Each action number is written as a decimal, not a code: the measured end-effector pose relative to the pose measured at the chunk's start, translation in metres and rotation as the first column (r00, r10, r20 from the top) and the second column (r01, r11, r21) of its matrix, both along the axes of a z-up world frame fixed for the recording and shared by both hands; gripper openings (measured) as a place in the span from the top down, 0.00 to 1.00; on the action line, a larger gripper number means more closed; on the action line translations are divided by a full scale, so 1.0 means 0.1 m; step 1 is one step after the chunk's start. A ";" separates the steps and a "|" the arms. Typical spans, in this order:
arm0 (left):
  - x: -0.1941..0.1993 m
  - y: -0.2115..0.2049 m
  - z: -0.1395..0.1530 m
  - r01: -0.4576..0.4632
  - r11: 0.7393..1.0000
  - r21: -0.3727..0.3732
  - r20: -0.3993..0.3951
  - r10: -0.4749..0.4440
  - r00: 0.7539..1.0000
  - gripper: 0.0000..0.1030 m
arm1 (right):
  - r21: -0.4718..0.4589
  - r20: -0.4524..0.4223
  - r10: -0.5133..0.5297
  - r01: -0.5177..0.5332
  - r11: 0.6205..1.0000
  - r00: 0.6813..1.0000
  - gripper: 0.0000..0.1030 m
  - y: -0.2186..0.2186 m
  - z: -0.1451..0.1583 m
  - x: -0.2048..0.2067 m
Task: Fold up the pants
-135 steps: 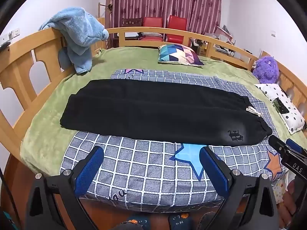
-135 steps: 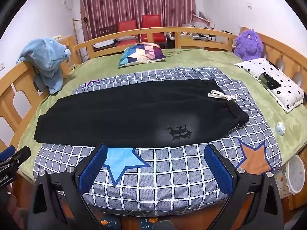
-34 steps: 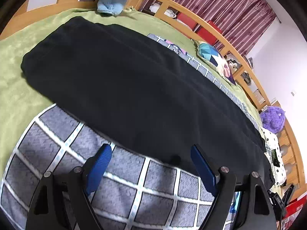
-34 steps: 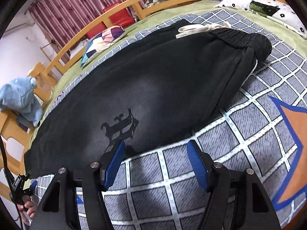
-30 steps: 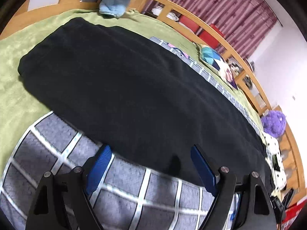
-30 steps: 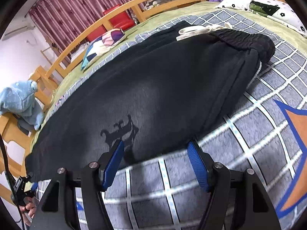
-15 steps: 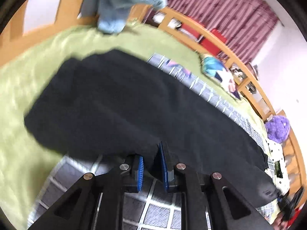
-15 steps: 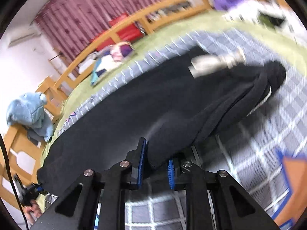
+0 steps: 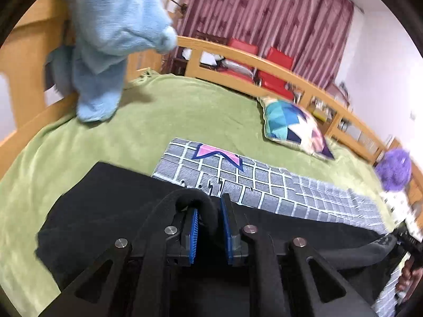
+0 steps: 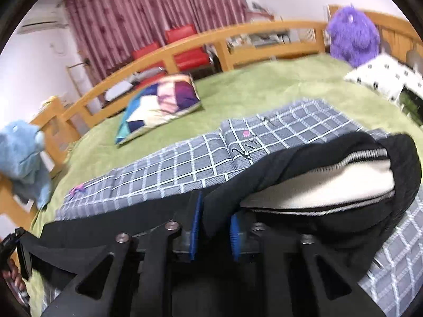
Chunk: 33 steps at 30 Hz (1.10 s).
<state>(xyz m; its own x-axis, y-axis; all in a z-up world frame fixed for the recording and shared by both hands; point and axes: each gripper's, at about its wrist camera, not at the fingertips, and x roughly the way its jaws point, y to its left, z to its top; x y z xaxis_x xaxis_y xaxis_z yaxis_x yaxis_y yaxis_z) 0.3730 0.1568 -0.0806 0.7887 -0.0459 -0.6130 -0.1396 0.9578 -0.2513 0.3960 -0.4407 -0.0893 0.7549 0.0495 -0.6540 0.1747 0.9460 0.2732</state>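
Clamping a raised fold of the black pants, the left gripper sits near the bed's left edge; the right gripper pinches cloth by the waistband, probably lifted off the checked blanket, pale lining showing.

Matt black cloth pants, their pale fleecy lining showing at the waistband, lie on a bed spread with napped green fabric and a woven grey checked quilt. The bed rail is smooth varnished wood; a fluffy blue towel hangs over it. Each claw is matt black plastic with ribbed blue pads.
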 end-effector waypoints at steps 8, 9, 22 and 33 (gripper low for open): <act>-0.12 -0.18 -0.37 0.012 0.999 0.048 -0.078 -0.008 0.997 0.40 | -0.138 -0.051 0.097 -0.103 0.985 0.994 0.51 0.42 -0.42 -0.07; -0.28 -0.14 -0.35 0.004 0.999 0.047 -0.061 -0.002 0.998 0.29 | -0.150 -0.054 0.104 -0.111 0.982 0.993 0.50 0.46 -0.44 -0.15; -1.12 0.40 -0.70 -0.033 0.999 0.003 -0.132 0.033 0.991 0.25 | -0.089 -0.140 0.102 -0.115 0.989 0.985 0.39 0.44 -0.86 -1.38; -0.36 0.36 -0.86 -0.133 0.964 0.229 -0.108 0.161 0.981 0.80 | -0.093 -0.178 0.029 -0.046 0.995 0.984 0.39 0.38 -1.00 -1.65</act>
<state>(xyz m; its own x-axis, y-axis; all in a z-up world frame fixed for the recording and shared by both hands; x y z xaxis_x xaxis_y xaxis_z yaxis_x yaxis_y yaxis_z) 0.3369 0.1926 -0.1666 0.6932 0.2118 -0.6889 -0.3002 0.9538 -0.0088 0.2311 -0.4030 -0.1893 0.6263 0.0057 -0.7796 0.1762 0.9730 0.1487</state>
